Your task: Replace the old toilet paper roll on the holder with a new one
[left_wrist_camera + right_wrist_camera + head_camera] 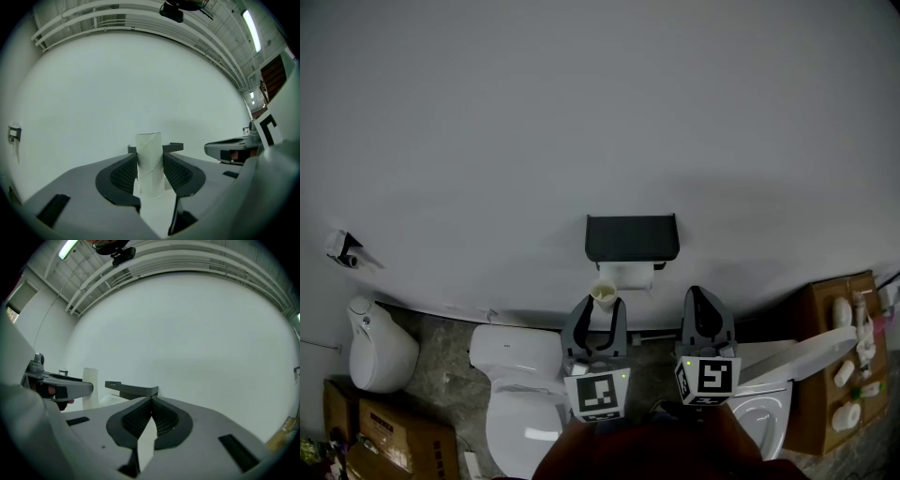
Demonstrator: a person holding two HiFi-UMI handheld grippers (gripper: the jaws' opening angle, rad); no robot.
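While left gripper (600,307) clamps a cardboard tube (149,164) — seemingly bare — right gripper (151,401) is closed.

Grey left tongs (598,305), black ribbed pads (124,176), marker cube (596,394)

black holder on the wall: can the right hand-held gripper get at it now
Probably yes: the right hand-held gripper is shut and empty, with nothing between it and the black holder.

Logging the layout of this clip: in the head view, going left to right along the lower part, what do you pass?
Rounded white fixture → toilet → left gripper shut on a cardboard tube → right gripper, shut → second toilet, lid raised → brown cabinet with bottles.
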